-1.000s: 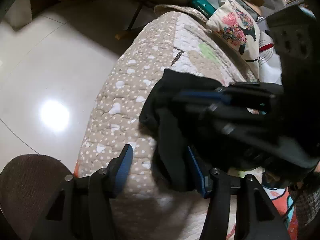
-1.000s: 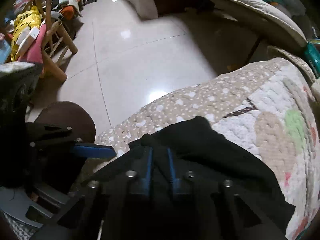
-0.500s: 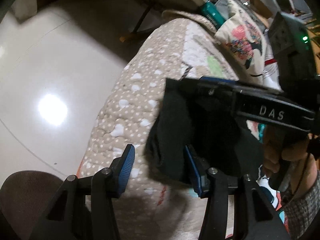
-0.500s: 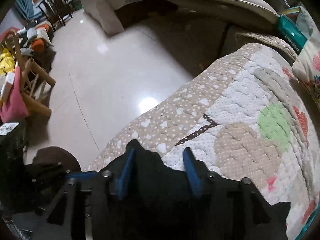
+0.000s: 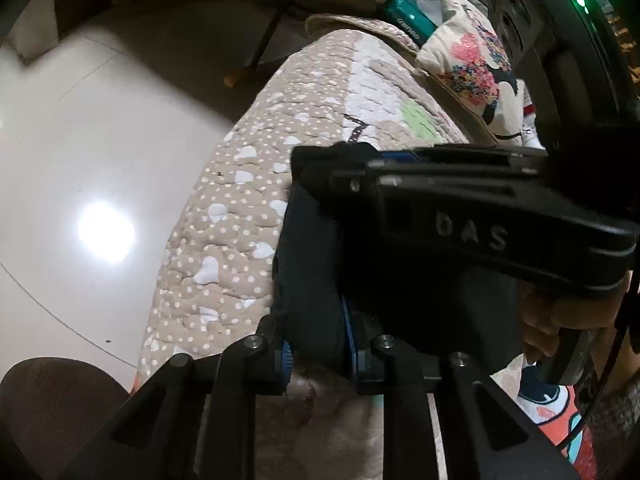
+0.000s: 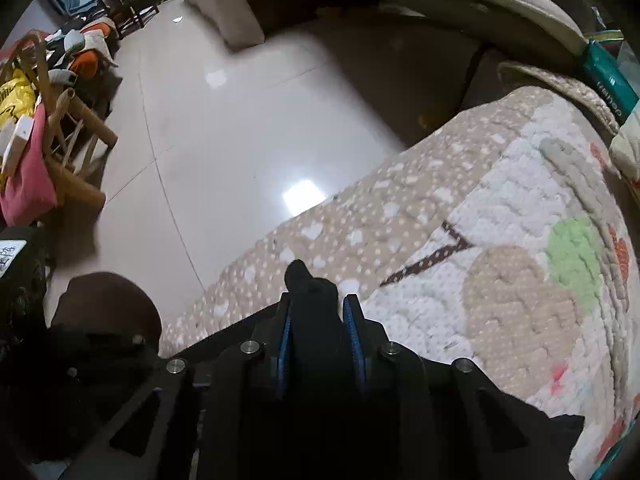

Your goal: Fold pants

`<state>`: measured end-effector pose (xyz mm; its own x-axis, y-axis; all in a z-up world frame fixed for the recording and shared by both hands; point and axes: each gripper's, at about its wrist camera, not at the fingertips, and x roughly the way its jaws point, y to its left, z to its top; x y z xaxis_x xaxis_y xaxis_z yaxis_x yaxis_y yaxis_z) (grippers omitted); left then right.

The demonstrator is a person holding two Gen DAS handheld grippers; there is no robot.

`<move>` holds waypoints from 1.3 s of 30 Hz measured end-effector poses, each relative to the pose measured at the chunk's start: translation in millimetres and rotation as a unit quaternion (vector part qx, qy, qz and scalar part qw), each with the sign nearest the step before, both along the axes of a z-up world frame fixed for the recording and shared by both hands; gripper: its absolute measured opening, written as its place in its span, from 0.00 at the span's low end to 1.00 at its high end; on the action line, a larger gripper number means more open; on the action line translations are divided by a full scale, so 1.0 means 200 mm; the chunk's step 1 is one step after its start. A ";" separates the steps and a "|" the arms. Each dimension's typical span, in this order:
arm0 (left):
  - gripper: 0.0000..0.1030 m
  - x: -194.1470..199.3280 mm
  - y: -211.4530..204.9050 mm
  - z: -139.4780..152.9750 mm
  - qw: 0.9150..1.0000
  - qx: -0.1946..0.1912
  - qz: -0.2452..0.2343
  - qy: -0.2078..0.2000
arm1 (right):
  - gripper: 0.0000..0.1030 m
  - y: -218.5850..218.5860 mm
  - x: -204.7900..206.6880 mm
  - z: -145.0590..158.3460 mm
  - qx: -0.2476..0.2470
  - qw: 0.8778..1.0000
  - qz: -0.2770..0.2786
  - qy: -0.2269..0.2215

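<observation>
The black pants [image 5: 308, 264] lie bunched on a quilted beige bed cover [image 5: 248, 184]. My left gripper [image 5: 316, 344] is shut on a thick fold of the pants near the bed's edge. My right gripper [image 6: 318, 320] is shut on another bunch of the pants [image 6: 308, 284], a tip of cloth sticking out past the blue pads. In the left wrist view the right gripper's black body [image 5: 480, 216] crosses just above and to the right, hiding most of the pants.
The quilt [image 6: 500, 264] drops off to a glossy tiled floor [image 6: 224, 128] on the left. A brown round seat [image 6: 104, 304] stands by the bed's corner. A floral pillow [image 5: 472, 64] and teal pack [image 5: 408, 16] lie at the far end. A wooden chair with clothes [image 6: 48, 144] stands far left.
Both grippers were open around the cloth half a second ago and have closed on it. The right gripper has moved closer over the left one.
</observation>
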<state>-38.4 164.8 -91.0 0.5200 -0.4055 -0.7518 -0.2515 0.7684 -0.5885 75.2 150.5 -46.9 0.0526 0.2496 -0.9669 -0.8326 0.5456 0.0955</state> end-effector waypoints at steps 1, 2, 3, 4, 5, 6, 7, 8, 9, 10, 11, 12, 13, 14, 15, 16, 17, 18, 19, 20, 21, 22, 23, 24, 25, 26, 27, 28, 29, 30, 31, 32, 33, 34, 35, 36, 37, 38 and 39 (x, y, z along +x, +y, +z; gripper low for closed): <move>0.20 0.00 0.00 0.00 1.000 -0.001 0.003 0.002 | 0.16 0.02 0.00 0.00 0.002 1.000 -0.002 0.000; 0.21 0.00 0.01 0.00 1.000 -0.003 0.007 0.006 | 0.16 0.04 0.01 0.00 0.002 1.000 -0.007 -0.001; 0.25 -0.01 0.01 0.00 1.000 -0.004 0.008 0.010 | 0.16 0.06 0.02 -0.01 0.003 1.000 -0.015 -0.008; 0.27 -0.01 0.02 0.00 1.000 -0.007 0.010 0.014 | 0.17 0.07 0.03 -0.02 0.004 1.000 -0.026 -0.015; 0.29 -0.02 0.03 0.00 1.000 -0.012 0.013 0.017 | 0.20 0.08 0.05 -0.03 0.006 0.999 -0.035 -0.015; 0.32 -0.03 0.06 0.00 0.999 -0.020 0.018 0.022 | 0.24 0.08 0.05 -0.03 0.005 0.999 -0.042 -0.014; 0.32 -0.05 0.08 0.00 0.999 -0.029 0.024 0.024 | 0.31 0.07 0.07 -0.03 0.005 0.999 -0.050 -0.017; 0.33 -0.05 0.11 0.02 0.999 -0.037 0.031 0.023 | 0.34 0.05 0.09 0.01 0.017 0.998 -0.058 -0.023; 0.34 -0.08 0.16 0.04 0.998 -0.043 0.040 0.017 | 0.35 0.02 0.10 0.05 0.032 0.997 -0.066 -0.027; 0.34 -0.10 0.21 0.07 0.998 -0.036 0.055 0.011 | 0.38 -0.04 0.13 0.11 0.050 0.995 -0.078 -0.032; 0.34 -0.11 0.24 0.11 0.997 -0.027 0.067 0.004 | 0.43 -0.11 0.16 0.18 0.066 0.993 -0.094 -0.041; 0.34 -0.12 0.26 0.14 0.997 -0.021 0.073 -0.004 | 0.46 -0.23 0.19 0.26 0.082 0.988 -0.116 -0.054; 0.34 -0.13 0.28 0.17 0.997 -0.015 0.076 -0.012 | 0.48 -0.31 0.21 0.31 0.089 0.986 -0.128 -0.061; 0.34 -0.12 0.28 0.21 0.997 -0.007 0.076 -0.022 | 0.48 -0.42 0.23 0.35 0.093 0.983 -0.142 -0.067; 0.34 -0.11 0.27 0.25 0.997 0.001 0.071 -0.032 | 0.48 -0.58 0.27 0.38 0.090 0.979 -0.165 -0.076; 0.34 -0.09 0.25 0.29 0.997 0.007 0.063 -0.039 | 0.48 -0.67 0.29 0.39 0.083 0.976 -0.182 -0.082; 0.35 -0.06 0.21 0.33 0.998 0.012 0.049 -0.048 | 0.48 -0.79 0.31 0.39 0.072 0.973 -0.204 -0.086; 0.37 -0.04 0.17 0.35 0.998 0.016 0.035 -0.055 | 0.48 -0.94 0.34 0.37 0.062 0.967 -0.230 -0.088; 0.38 0.00 0.09 0.38 0.998 0.021 0.014 -0.062 | 0.48 -1.08 0.38 0.36 0.058 0.962 -0.253 -0.083; 0.38 0.03 0.05 0.38 0.998 0.022 0.002 -0.064 | 0.48 -1.19 0.41 0.35 0.057 0.958 -0.271 -0.075; 0.38 0.07 -0.03 0.39 0.997 0.026 -0.021 -0.066 | 0.48 -1.32 0.43 0.31 0.058 0.954 -0.289 -0.062; 0.38 0.10 -0.10 0.39 0.997 0.030 -0.038 -0.065 | 0.48 -1.38 0.45 0.29 0.057 0.952 -0.294 -0.056; 0.38 0.13 -0.19 0.38 0.995 0.038 -0.061 -0.063 | 0.48 -1.43 0.46 0.26 0.054 0.952 -0.298 -0.050; 0.38 0.15 -0.26 0.37 0.994 0.046 -0.081 -0.060 | 0.49 -1.47 0.48 0.22 0.050 0.952 -0.299 -0.043; 0.38 0.18 -0.35 0.36 0.991 0.058 -0.105 -0.058 | 0.52 -1.51 0.48 0.19 0.048 0.952 -0.298 -0.038; 0.38 0.18 -0.39 0.34 0.989 0.066 -0.119 -0.058 | 0.54 -1.53 0.48 0.17 0.048 0.953 -0.297 -0.036; 0.38 0.22 -0.46 0.33 0.986 0.081 -0.138 -0.057 | 0.56 -1.54 0.50 0.13 0.047 0.954 -0.295 -0.034; 0.38 0.25 -0.50 0.32 0.984 0.094 -0.144 -0.053 | 0.57 -1.55 0.51 0.11 0.047 0.955 -0.292 -0.032; 0.38 0.29 -0.53 0.30 0.983 0.102 -0.146 -0.046 | 0.57 -1.54 0.52 0.09 0.047 0.955 -0.290 -0.032; 0.38 0.33 -0.54 0.30 0.983 0.100 -0.147 -0.044 | 0.57 -1.53 0.52 0.06 0.045 0.956 -0.288 -0.031; 0.38 0.35 -0.54 0.31 0.983 0.097 -0.148 -0.043 | 0.57 -1.51 0.52 0.03 0.046 0.958 -0.283 -0.026; 0.38 0.38 -0.54 0.32 0.983 0.098 -0.147 -0.045 | 0.57 -1.49 0.51 0.00 0.049 0.959 -0.277 -0.018; 0.38 0.41 -0.55 0.34 0.983 0.100 -0.146 -0.050 | 0.54 -1.47 0.49 -0.02 0.054 0.963 -0.265 -0.005; 0.38 0.42 -0.56 0.35 0.983 0.099 -0.147 -0.058 | 0.35 -1.45 0.47 -0.03 0.054 0.966 -0.252 -0.005; 0.38 0.43 -0.56 0.37 0.982 0.097 -0.149 -0.067 | 0.24 -1.43 0.45 -0.03 0.044 0.968 -0.246 -0.018; 0.38 0.44 -0.57 0.37 0.981 0.097 -0.153 -0.070 | 0.18 -1.43 0.45 -0.03 0.038 0.970 -0.241 -0.025; 0.38 0.45 -0.57 0.36 0.980 0.097 -0.156 -0.071 | 0.13 -1.44 0.45 -0.02 0.041 0.969 -0.243 -0.023; 0.38 0.47 -0.59 0.36 0.980 0.099 -0.158 -0.069 | 0.11 -1.45 0.46 0.00 0.040 0.968 -0.247 -0.031; 0.38 0.50 -0.59 0.35 0.980 0.103 -0.157 -0.066 | 0.10 -1.46 0.49 0.02 0.036 0.965 -0.256 -0.046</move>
<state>61.7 45.8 -21.5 0.4913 -0.4086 -0.7692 0.0841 0.9013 -0.4250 173.1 -142.3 -43.9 0.2713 0.2345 -0.9335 -0.4627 0.8822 0.0871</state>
